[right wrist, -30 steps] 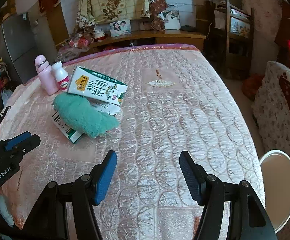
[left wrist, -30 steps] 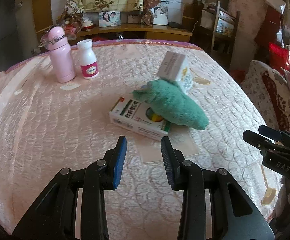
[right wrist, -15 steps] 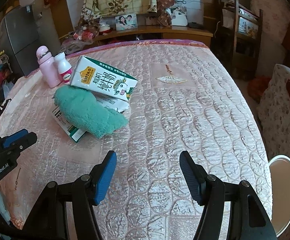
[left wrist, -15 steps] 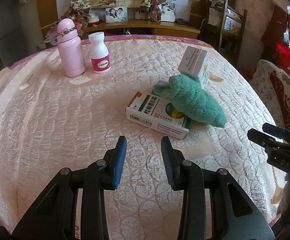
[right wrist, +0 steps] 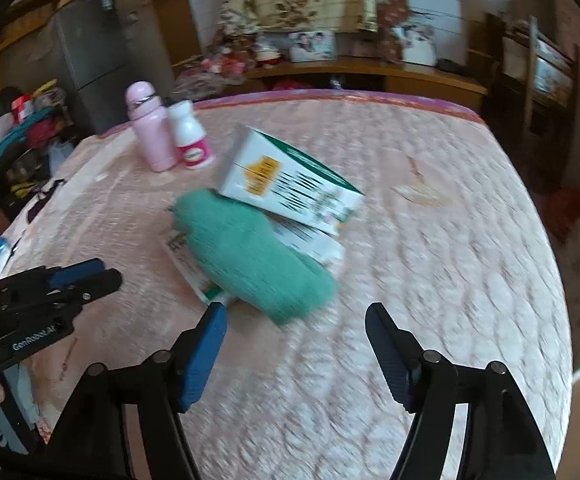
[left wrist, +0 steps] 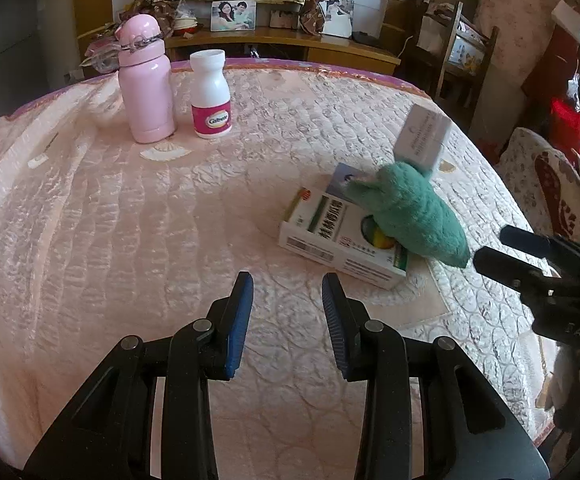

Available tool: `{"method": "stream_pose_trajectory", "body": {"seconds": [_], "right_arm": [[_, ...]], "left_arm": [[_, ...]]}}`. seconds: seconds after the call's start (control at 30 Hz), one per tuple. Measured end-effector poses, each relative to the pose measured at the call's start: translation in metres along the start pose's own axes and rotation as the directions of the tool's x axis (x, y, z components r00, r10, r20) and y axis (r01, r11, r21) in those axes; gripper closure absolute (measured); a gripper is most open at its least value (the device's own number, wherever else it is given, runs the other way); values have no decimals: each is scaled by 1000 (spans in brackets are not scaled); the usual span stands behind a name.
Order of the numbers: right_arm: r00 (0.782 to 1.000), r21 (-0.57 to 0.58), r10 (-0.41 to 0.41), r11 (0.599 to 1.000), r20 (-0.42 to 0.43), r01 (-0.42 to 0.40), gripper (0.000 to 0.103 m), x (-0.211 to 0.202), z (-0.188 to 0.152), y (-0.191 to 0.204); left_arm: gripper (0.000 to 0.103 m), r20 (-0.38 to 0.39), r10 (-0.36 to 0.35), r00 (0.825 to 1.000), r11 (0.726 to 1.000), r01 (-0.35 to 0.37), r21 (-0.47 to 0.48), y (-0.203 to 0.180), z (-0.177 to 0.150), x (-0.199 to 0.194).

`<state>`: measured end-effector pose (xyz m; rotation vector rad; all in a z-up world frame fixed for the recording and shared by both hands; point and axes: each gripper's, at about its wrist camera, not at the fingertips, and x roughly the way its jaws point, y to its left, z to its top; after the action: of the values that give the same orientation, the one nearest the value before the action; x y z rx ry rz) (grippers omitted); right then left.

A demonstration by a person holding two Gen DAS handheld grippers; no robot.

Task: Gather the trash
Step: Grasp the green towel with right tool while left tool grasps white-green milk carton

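The right gripper (right wrist: 295, 320), fingers apart w/ nothing between and just opened wider, is nearer than the also empty, half-open left gripper (left wrist: 287, 292) to the fluffy green cloth (right wrist: 250, 256), lying diagonally on flat cardboard boxes (right wrist: 290, 180) on the pink quilted bed (right wrist: 430, 260), just ahead-left.
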<state>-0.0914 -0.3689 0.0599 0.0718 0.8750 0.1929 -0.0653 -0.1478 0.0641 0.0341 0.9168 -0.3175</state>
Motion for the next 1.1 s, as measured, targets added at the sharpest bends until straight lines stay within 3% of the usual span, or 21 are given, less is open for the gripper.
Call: {"method": "stream_pose_trajectory", "body": {"seconds": [0.3, 0.37, 0.47, 0.6, 0.77, 0.9, 1.1], "right_arm": [[995, -86, 94, 992, -44, -98, 29, 47, 26, 23], [992, -84, 113, 989, -52, -117, 55, 53, 25, 24], [986, -66, 163, 984, -48, -165, 63, 42, 16, 22], [978, -74, 193, 977, -75, -198, 64, 8, -12, 12], [990, -51, 83, 995, -118, -90, 64, -24, -45, -23], [993, 4, -21, 1000, -117, 22, 64, -42, -60, -60], [991, 112, -90, 989, -103, 101, 63, -52, -62, -96]], "left_arm": [[68, 5, -30, 1000, 999, 30, -21, 19, 18, -12], [63, 8, -35, 999, 999, 35, -24, 21, 21, -14], [62, 10, -52, 999, 998, 52, -32, 21, 24, -14], [62, 20, -90, 996, 995, 91, -29, 13, 30, -17], [51, 36, -161, 986, 987, 161, -4, -15, 39, -20], [50, 24, -203, 979, 979, 202, 22, -48, 52, -12], [48, -24, -202, 979, 979, 203, 31, -96, 84, 19]]}}
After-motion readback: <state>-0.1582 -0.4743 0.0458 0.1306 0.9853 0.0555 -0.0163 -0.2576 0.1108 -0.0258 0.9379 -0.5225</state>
